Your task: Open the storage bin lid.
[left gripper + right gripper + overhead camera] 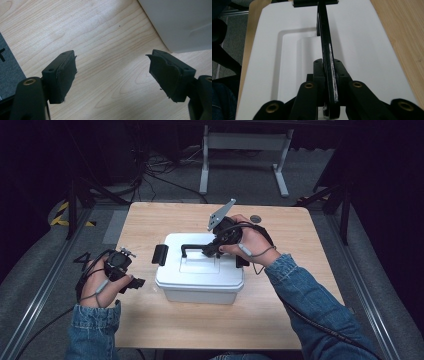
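Note:
A white plastic box (200, 285) with a lid (367, 42) stands mid-table. Its black carry handle (327, 47) is raised on edge above the lid. My right gripper (329, 67) is shut on that handle (192, 247), the pads pressing it from both sides. A black latch (160, 255) sticks out on the box's left end. My left gripper (112, 75) rests by the table's left edge, left of the box (180, 22), and stands open over bare wood with nothing between its pads. In the high view that left gripper (131, 281) points toward the box.
The wooden table (280, 315) has free room in front of and behind the box. A small dark round disc (255, 219) lies near the far edge. Grey floor, cables and a metal stand leg (204, 165) lie beyond the table.

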Demonstrator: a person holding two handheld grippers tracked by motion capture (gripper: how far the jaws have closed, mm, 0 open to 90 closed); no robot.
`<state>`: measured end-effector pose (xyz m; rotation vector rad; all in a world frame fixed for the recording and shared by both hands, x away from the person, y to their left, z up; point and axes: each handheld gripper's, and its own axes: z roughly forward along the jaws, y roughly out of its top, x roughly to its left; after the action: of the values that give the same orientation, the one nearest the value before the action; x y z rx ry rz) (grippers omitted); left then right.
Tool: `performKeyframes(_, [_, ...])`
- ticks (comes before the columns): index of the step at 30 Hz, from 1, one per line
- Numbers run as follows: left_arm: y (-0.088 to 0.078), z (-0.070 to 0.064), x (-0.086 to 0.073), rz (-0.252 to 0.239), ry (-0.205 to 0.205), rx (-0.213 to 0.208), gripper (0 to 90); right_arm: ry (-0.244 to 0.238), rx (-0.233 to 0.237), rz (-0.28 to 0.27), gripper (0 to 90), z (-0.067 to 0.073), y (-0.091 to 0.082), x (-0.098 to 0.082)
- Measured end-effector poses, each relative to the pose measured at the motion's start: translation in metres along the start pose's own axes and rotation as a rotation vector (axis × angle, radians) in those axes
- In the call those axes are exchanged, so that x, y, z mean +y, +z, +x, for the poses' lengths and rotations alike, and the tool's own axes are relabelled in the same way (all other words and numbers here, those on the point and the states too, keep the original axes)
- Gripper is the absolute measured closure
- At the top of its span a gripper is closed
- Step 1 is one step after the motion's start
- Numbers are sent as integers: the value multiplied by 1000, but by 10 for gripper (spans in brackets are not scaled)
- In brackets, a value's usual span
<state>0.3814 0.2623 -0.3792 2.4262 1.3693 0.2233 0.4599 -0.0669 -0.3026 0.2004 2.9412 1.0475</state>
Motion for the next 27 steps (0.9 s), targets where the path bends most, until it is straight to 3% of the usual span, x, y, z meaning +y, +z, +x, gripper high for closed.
performKeyframes(7, [-1, 1, -4, 0, -18, 3, 222, -8, 10, -32, 841, 1, -8, 8])
performKeyframes(17, [-1, 1, -5, 4, -14, 7, 222, -26, -15, -93, 842, 5, -29, 19])
performKeyframes(27, [1, 1, -4, 7, -17, 3, 222, -22, -49, -124, 842, 7, -50, 12])
